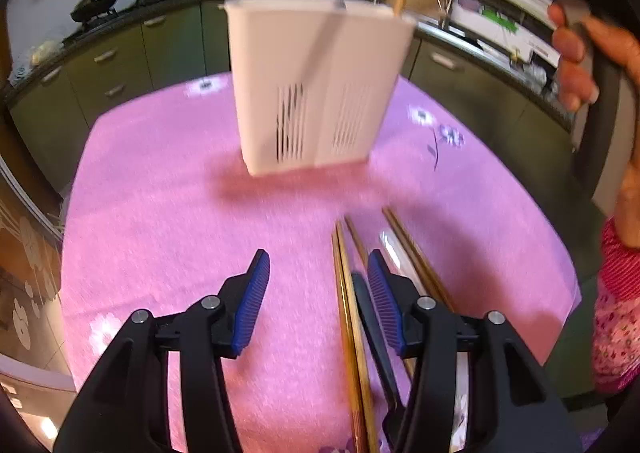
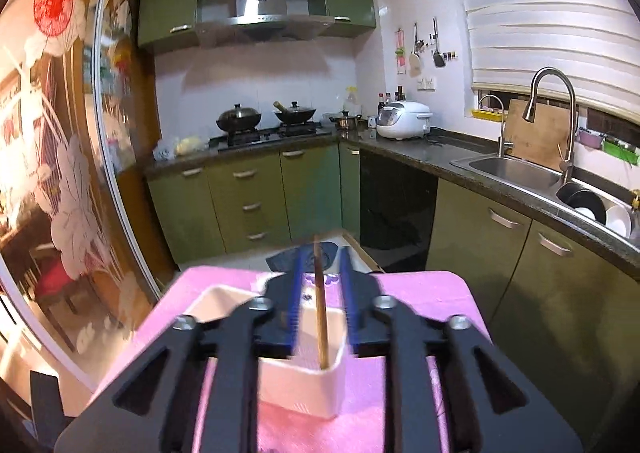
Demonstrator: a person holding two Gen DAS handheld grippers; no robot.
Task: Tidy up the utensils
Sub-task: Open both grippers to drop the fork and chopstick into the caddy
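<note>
**Chopstick in the holder, more on the table**

A white holder [image 1: 316, 85] stands on the pink table [image 1: 160, 213]. One chopstick [image 2: 321, 317] stands in its corner compartment — between the right tongs [image 2: 320, 293], which are spread apart and not touching it. The left tongs [image 1: 316, 293] gape too; loose chopsticks [image 1: 348, 313] and a knife [image 1: 372, 329] lie by their right finger.

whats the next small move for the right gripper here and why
Probably lift the right gripper straight up and away. Its jaws stand open on either side of the chopstick, which already stands in the white holder, so it looks released. The remaining chopsticks lie on the pink cloth beside the open left gripper, so one of those seems next.
</note>
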